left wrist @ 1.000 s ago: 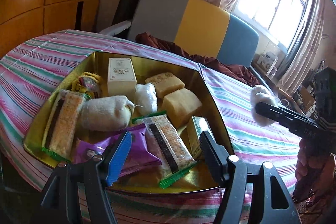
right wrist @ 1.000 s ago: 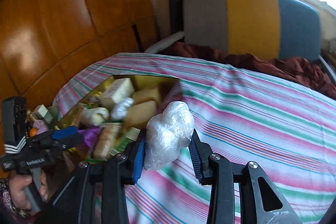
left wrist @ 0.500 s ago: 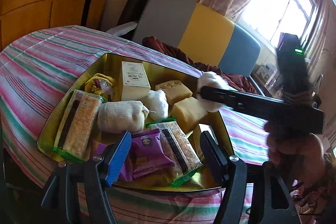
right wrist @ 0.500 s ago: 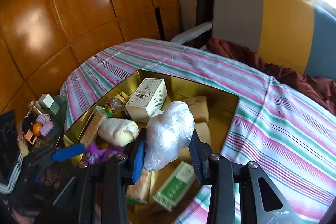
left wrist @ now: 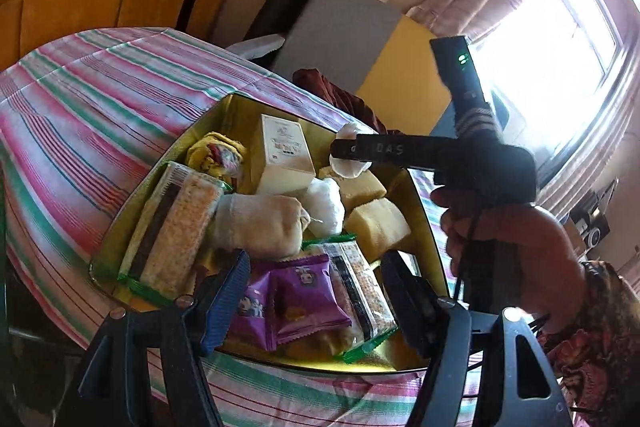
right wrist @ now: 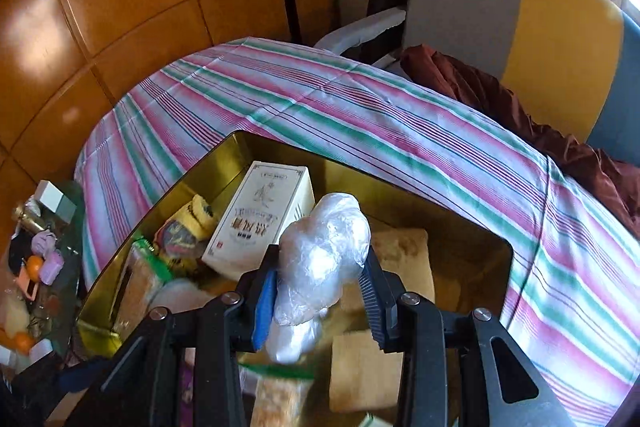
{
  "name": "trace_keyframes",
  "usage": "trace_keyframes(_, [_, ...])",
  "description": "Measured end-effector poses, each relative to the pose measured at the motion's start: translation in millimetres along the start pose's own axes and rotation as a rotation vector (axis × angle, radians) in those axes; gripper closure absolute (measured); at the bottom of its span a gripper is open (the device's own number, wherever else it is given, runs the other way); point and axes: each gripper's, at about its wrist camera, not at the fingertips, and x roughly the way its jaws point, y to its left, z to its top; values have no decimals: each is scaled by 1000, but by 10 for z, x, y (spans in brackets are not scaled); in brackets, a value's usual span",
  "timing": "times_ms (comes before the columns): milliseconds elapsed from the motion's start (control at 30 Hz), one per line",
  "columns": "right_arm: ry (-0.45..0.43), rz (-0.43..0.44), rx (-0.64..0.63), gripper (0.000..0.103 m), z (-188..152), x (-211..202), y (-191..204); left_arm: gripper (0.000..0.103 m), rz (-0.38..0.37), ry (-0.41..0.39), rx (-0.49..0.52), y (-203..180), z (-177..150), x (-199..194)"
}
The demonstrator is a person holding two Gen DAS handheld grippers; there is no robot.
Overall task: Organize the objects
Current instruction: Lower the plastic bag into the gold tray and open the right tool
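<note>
A gold tin tray (left wrist: 188, 135) on the striped tablecloth holds a cream box (left wrist: 284, 155), yellow cakes (left wrist: 376, 223), a white bundle (left wrist: 260, 223), wrapped biscuits (left wrist: 176, 223) and purple packets (left wrist: 304, 299). My right gripper (right wrist: 318, 285) is shut on a clear-plastic-wrapped bundle (right wrist: 324, 259) and holds it above the tray's middle, beside the cream box (right wrist: 260, 219). In the left wrist view it reaches in from the right (left wrist: 348, 155). My left gripper (left wrist: 316, 295) is open and empty at the tray's near edge, over the purple packets.
The striped tablecloth (right wrist: 360, 115) covers a round table. A grey, yellow and blue chair (right wrist: 520, 27) with a dark red cloth (right wrist: 520, 107) stands behind. A small side surface with toys and oranges (right wrist: 36, 267) is at the left. Wooden panels line the wall.
My right gripper has carried the plastic-wrapped bundle leftward from over the tablecloth to above the tray. My left gripper has stayed open at the tray's near edge.
</note>
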Motion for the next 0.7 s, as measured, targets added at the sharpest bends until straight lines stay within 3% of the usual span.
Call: trace_keyframes(700, [34,-72,-10,61,52,345,79,34,3,-11,-33,84,23,-44])
